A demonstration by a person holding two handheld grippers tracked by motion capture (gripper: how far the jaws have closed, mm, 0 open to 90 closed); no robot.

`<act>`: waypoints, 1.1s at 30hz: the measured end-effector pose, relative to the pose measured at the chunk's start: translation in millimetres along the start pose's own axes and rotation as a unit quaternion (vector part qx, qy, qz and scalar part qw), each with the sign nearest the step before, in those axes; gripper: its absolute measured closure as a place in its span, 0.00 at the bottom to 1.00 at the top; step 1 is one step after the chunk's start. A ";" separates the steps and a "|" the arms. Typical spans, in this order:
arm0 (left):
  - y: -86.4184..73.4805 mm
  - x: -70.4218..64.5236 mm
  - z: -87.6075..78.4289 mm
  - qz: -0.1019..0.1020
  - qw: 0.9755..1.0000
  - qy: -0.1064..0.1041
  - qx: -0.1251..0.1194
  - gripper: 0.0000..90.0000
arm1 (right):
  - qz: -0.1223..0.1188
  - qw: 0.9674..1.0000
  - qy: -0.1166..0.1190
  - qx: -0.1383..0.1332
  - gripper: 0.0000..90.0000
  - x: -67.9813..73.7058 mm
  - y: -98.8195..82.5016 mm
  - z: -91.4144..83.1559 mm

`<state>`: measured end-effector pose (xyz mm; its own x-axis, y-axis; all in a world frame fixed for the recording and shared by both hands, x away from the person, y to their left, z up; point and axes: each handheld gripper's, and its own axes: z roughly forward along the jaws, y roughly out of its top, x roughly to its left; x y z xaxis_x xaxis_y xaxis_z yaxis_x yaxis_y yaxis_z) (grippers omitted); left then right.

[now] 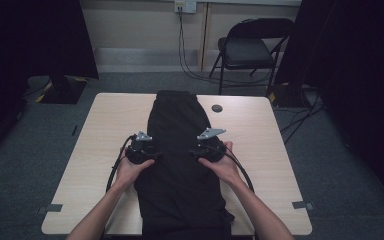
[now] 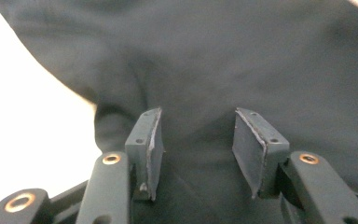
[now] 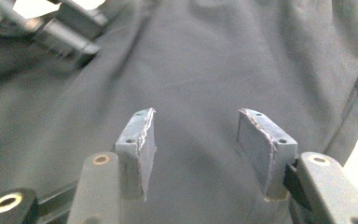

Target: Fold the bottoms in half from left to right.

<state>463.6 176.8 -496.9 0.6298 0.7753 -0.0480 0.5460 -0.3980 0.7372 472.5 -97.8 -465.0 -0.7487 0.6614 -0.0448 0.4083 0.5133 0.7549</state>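
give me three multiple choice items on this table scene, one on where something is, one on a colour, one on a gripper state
1. Where does the dark garment lie on the table?
A. along the middle
B. at the left edge
C. under it

2. What colour is the garment?
A. red
B. black
C. white

3. How do the left gripper jaws stand?
A. clamped on cloth
B. apart above the cloth
C. holding a cup

A: it runs down the table's centre.
B: it is black in all views.
B: a gap shows between the pads.
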 end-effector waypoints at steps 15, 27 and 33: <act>-24.6 -15.2 -24.9 0.036 0.999 -0.024 0.001 0.64 | 0.017 1.000 0.010 0.014 0.50 7.5 -18.8 29.5; -61.3 -100.9 -81.4 0.030 0.988 -0.125 0.088 0.65 | -0.025 0.996 0.070 0.041 0.49 78.2 -75.4 -48.9; -51.1 -101.4 -89.3 0.050 0.989 -0.134 0.047 0.60 | -0.048 0.994 0.089 0.043 0.49 92.4 -87.8 -78.3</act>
<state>322.5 162.4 -469.5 0.8002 0.5768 -0.1643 0.5146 -0.5194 0.6822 326.6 -124.5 -484.2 -0.8643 0.5028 0.0081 0.3671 0.6199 0.6935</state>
